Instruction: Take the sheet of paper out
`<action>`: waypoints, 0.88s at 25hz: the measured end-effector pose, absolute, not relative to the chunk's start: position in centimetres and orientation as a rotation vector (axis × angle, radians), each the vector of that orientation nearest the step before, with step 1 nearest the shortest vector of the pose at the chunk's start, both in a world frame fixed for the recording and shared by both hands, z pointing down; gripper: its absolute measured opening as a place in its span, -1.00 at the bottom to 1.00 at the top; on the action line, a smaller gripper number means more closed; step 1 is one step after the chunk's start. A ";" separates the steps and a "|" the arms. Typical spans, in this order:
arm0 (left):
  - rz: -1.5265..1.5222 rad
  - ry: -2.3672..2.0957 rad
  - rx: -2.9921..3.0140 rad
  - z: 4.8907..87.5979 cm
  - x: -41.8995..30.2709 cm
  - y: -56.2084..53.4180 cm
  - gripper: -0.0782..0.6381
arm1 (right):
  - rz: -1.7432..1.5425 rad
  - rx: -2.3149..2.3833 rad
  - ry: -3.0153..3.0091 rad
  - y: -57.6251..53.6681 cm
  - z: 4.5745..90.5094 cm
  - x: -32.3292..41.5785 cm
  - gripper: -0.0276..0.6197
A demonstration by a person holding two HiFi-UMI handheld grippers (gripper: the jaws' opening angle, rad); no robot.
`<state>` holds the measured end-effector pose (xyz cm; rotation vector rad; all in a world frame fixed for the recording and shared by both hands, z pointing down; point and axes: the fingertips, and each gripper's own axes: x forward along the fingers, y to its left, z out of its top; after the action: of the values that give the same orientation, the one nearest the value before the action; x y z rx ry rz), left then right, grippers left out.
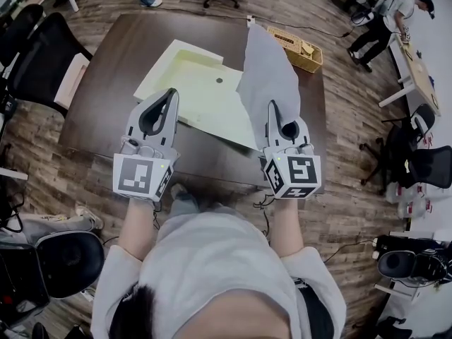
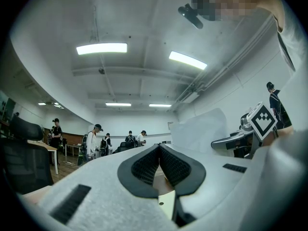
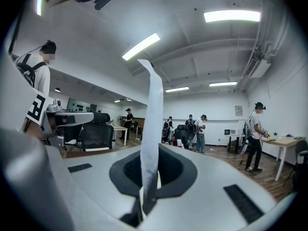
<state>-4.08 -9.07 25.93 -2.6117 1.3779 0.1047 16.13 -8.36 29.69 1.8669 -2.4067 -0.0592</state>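
Note:
A pale grey sheet of paper (image 1: 267,69) stands up from the jaws of my right gripper (image 1: 272,106), which is shut on its lower edge above the dark brown table (image 1: 106,97). In the right gripper view the sheet (image 3: 153,124) rises edge-on out of the shut right gripper (image 3: 148,177). A cream folder (image 1: 194,90) lies open and flat on the table beside the sheet. My left gripper (image 1: 171,93) hovers over the folder's near left part. The tips of the left gripper (image 2: 159,147) meet with nothing seen between them. From there the sheet (image 2: 199,129) shows to the right.
A wicker basket (image 1: 298,48) sits at the table's far right corner. Black office chairs (image 1: 35,55) stand left of the table, and another chair (image 1: 424,164) stands to the right. Several people stand in the room beyond. The table's near edge (image 1: 191,167) runs just ahead of my hands.

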 end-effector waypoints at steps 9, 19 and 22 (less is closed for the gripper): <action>0.095 1.403 -2.625 26.1 -3.1 -8.6 -0.76 | -0.128 1.882 -2.419 -7.3 28.5 17.2 -0.87; 0.082 1.401 -2.621 26.2 -1.8 -7.7 -0.76 | -0.202 1.892 -2.436 -6.0 27.4 18.2 -0.87; 0.076 1.405 -2.617 26.2 -1.4 -7.3 -0.76 | -0.215 1.893 -2.440 -5.7 27.3 18.5 -0.87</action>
<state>-1.40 -7.34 26.23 -2.6172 1.4049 0.0760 18.52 -5.66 27.25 1.8935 -2.4399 -0.2147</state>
